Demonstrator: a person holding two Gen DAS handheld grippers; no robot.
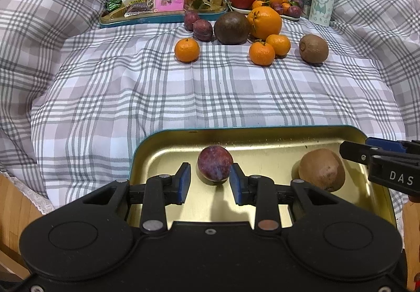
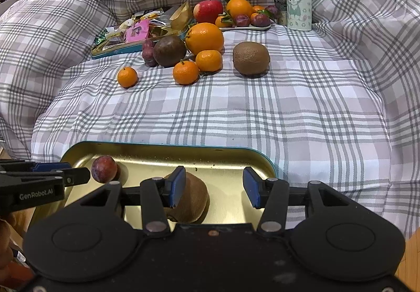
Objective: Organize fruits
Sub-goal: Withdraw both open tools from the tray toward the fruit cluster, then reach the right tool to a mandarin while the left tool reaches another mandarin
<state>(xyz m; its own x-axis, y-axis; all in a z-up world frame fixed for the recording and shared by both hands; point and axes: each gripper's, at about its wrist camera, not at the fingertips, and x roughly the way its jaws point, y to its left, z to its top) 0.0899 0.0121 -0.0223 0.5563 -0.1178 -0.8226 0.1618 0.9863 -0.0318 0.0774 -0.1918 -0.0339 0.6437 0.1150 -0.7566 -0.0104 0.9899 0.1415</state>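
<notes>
Everywhere a grey checked cloth (image 1: 183,97) covers the surface, rumpled high at the far edge, with wood showing at the near corners. Nearest lies a gold tin tray (image 1: 262,134) holding a plum (image 1: 215,163) and a kiwi (image 1: 321,169). The left gripper (image 1: 210,179) stands parted around the plum, not pressing it; the right gripper (image 2: 214,187) gapes beside the kiwi. Loose fruit (image 2: 204,37) sits far off.

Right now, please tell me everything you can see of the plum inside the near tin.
The plum is small, round and dark purple-red, with a dull, speckled skin and no stem showing. It rests on the gold floor of the tin, near its far rim, apart from the kiwi. It lies just ahead of the open left claw, whose pads do not press it.
</notes>
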